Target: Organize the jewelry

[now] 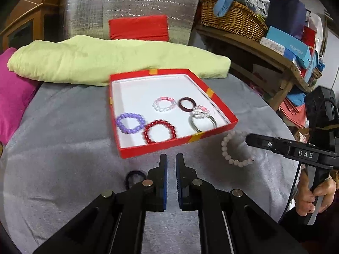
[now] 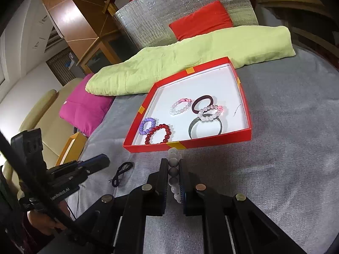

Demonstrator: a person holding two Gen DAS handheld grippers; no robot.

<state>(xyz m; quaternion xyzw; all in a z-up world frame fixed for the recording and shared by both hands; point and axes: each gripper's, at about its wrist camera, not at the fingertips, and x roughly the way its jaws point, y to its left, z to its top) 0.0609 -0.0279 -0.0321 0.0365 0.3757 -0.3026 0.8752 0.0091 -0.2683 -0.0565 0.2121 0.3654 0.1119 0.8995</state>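
A shallow red box (image 1: 161,149) with a white floor lies on the grey cloth. It holds several pieces: a purple bead bracelet (image 1: 129,123), a red bead bracelet (image 1: 159,131), a pink-white one (image 1: 164,103), a dark ring-shaped band (image 1: 186,105) and a silver bangle (image 1: 203,123). My right gripper (image 2: 172,163) is shut on a white bead bracelet (image 2: 173,170), just in front of the box's near wall (image 2: 190,145). In the left wrist view that bracelet (image 1: 236,148) hangs from the right gripper (image 1: 250,141). My left gripper (image 1: 171,158) is shut on nothing, before the box. A black hair tie (image 1: 134,176) lies left of it.
A pale green folded cloth (image 1: 106,57) lies behind the box, with a pink cushion (image 1: 12,93) at the far left and a red cushion (image 1: 138,27) behind. A wooden shelf with a wicker basket (image 1: 231,17) and boxes stands at the right. A person's hand (image 1: 313,194) grips the right handle.
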